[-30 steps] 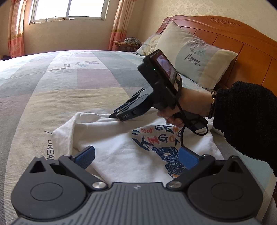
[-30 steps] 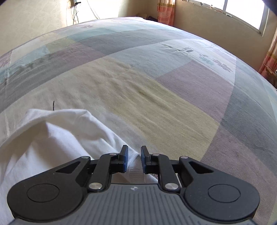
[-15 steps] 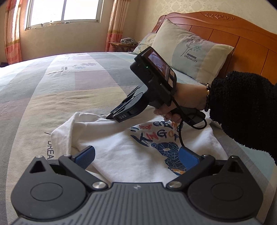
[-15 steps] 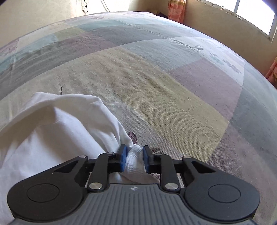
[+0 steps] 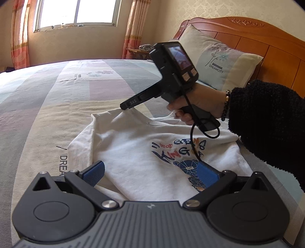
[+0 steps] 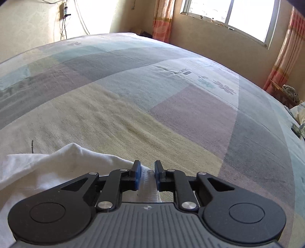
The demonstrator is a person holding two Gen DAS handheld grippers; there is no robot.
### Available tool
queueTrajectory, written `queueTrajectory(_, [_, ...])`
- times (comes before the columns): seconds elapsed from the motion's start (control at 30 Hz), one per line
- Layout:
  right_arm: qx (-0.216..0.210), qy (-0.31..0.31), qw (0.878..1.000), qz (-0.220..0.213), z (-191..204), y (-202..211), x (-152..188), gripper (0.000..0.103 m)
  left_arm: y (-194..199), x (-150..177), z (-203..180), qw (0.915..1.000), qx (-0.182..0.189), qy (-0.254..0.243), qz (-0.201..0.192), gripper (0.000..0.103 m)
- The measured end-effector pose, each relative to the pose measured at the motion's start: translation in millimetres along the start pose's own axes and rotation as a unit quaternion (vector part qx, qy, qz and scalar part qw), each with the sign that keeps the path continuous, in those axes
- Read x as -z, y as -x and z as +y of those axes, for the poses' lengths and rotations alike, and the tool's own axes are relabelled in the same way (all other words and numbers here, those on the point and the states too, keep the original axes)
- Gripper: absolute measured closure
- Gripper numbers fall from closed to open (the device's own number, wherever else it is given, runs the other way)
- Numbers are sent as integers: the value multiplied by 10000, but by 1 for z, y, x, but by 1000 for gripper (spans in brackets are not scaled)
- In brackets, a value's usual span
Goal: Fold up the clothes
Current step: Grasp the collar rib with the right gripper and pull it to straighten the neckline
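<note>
Right claw (image 6: 146, 171) pinches the white T-shirt (image 5: 144, 152) collar edge; thin bite, it could slip as it lifts. Left claw (image 5: 150, 173) hovers released above the bed (image 6: 152, 106).

Sunlit bedroom with a wide bed and a carved wooden headboard.

A pastel patchwork bedspread (image 5: 76, 99) fills the scene. At far right, a reddish-brown carved wooden headboard (image 5: 266, 47) backs a cream flower-print pillow (image 5: 219, 61). On the far beige wall, a bright window (image 5: 76, 11) sits between orange-pink patterned curtains (image 5: 133, 28).
</note>
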State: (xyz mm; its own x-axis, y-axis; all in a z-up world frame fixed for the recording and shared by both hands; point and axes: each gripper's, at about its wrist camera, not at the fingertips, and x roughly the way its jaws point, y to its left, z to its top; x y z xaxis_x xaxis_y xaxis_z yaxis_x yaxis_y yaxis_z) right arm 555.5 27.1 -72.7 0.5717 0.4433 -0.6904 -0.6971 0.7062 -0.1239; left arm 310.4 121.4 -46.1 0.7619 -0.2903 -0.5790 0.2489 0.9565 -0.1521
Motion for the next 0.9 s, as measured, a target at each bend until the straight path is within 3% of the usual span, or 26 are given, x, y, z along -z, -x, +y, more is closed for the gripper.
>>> queueTrajectory(0.2, [348,-324,9989,-61,-45,48,20,68,0,1,0,10000,-31,13,-13,1])
queueTrajectory(0.37, [684,-753,9947,167,-91,70,61,61,-2,1,-3,10000,9,-38,2,1])
queueTrajectory(0.43, [740,-954,9923,272,-106,71,80,52,-4,2,-5,10000,6,-63,35,1])
queueTrajectory(0.57, [571,-1176,9906,390,-121,56,106,52,-7,4,-8,9998,-13,-144,100,1])
queueTrajectory(0.63, [534,-1019,9920,511,-114,48,111,58,-7,4,-7,9998,-10,-139,108,1])
queueTrajectory(0.67, [516,-958,9928,493,-110,49,109,68,-7,4,-7,9998,-14,-135,114,1])
queueTrajectory(0.7, [564,-893,9933,471,-107,50,108,91,-7,5,-6,9998,-28,-128,122,1])
queueTrajectory(0.8, [1230,-906,9878,301,-109,52,99,93,-6,5,-6,9998,-65,-134,119,1])
queueTrajectory(0.87, [1352,-1289,9822,173,-116,54,94,90,-5,5,-5,9999,-42,-122,89,1])
queueTrajectory(0.9, [1376,-1432,9800,121,-117,56,92,82,-4,5,-4,9999,-21,-108,73,1])
